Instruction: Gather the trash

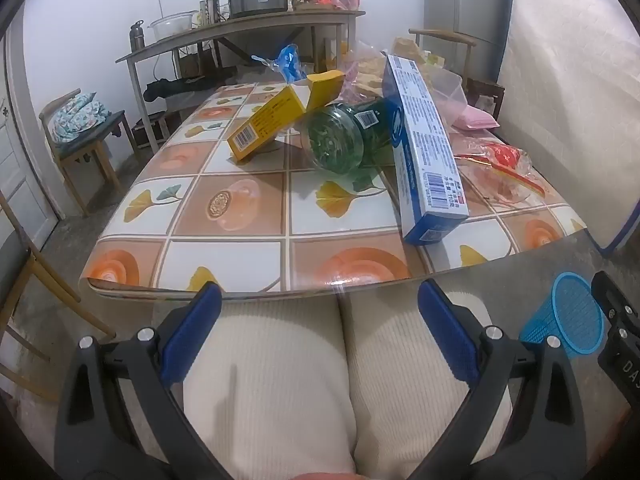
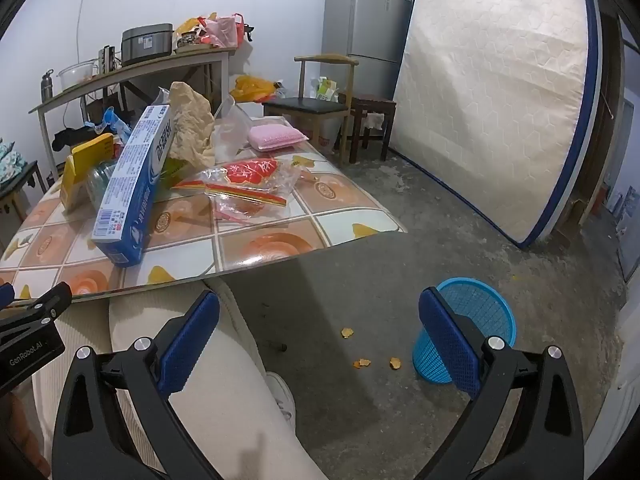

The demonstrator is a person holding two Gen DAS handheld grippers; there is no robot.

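Note:
Trash lies on the tiled-pattern table (image 1: 240, 248): a long blue and white box (image 1: 424, 152) leaning on a green glass jar (image 1: 340, 140), a yellow box (image 1: 268, 124) and a clear wrapper with red print (image 1: 500, 168). In the right wrist view the blue box (image 2: 128, 184), the red-printed wrapper (image 2: 248, 184) and a crumpled tan paper (image 2: 192, 128) show. A blue mesh bin (image 2: 468, 328) stands on the floor at the right. My left gripper (image 1: 320, 328) hangs open over a person's lap, short of the table edge. My right gripper (image 2: 320, 332) is open above the floor, empty.
A person's legs in cream trousers (image 1: 304, 380) fill the space under both grippers. Chairs (image 1: 80, 136) stand around the table, a side table (image 1: 240, 32) with pots at the back. A mattress (image 2: 492, 100) leans by a fridge (image 2: 364, 16). Orange scraps (image 2: 364, 362) lie on the floor.

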